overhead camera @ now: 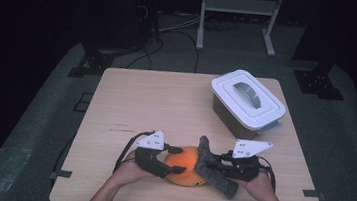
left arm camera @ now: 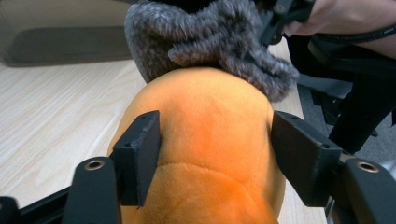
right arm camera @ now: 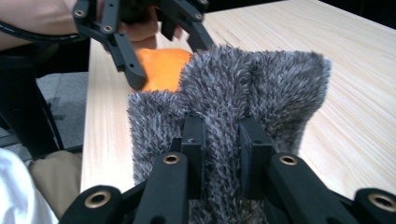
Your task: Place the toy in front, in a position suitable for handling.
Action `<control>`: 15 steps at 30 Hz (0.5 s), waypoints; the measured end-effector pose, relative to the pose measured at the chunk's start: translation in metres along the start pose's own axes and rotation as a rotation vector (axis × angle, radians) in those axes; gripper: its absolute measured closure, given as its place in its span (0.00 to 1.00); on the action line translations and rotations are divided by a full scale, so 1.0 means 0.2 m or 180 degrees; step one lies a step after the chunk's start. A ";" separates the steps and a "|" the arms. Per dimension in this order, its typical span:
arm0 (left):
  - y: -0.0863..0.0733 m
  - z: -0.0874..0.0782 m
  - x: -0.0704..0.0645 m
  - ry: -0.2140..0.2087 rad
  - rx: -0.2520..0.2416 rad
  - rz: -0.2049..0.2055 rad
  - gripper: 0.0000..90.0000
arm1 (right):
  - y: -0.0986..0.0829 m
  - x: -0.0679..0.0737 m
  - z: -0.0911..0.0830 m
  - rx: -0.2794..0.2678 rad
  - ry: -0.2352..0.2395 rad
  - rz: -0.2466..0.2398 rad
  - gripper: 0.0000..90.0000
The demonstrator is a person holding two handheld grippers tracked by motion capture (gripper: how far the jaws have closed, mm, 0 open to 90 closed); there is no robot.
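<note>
Left gripper (left arm camera: 215, 156) jaws clamp the orange plush body (left arm camera: 205, 144). Right gripper (right arm camera: 222, 140) jaws pinch a fold of its grey furry part (right arm camera: 243, 88) above the bench (overhead camera: 166, 99).

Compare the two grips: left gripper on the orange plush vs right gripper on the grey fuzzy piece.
The left gripper spans the broad orange plush with jaws wide apart; the right gripper pinches a fold of the grey fuzzy piece, jaws nearly together. The orange plush looks smooth and rounded, the grey piece shaggy and long. Both grippers are clamped on soft material near the table's front edge.
</note>
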State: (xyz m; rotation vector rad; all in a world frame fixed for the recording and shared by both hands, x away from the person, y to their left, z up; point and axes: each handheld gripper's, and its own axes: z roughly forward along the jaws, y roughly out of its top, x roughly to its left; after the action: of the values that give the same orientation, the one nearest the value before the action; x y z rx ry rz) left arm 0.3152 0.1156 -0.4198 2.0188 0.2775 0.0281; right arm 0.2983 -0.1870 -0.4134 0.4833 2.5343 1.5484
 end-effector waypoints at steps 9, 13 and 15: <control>0.00 0.04 0.03 -0.0033 0.0188 -0.0266 0.09 | -0.02 0.06 0.04 0.0084 0.0249 -0.0124 0.83; 0.00 0.03 0.01 0.0015 0.0205 -0.0149 0.28 | -0.02 0.04 0.03 0.0101 0.0255 -0.0101 0.83; 0.01 0.03 0.00 0.0080 0.0197 -0.0025 0.40 | -0.01 0.03 0.02 0.0057 0.0245 -0.0085 0.83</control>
State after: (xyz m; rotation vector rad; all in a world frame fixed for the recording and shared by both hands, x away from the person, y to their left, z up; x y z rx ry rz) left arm 0.3163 0.1104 -0.4212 2.0800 0.3057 0.0405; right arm 0.2934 -0.1823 -0.4177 0.3977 2.6023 1.5655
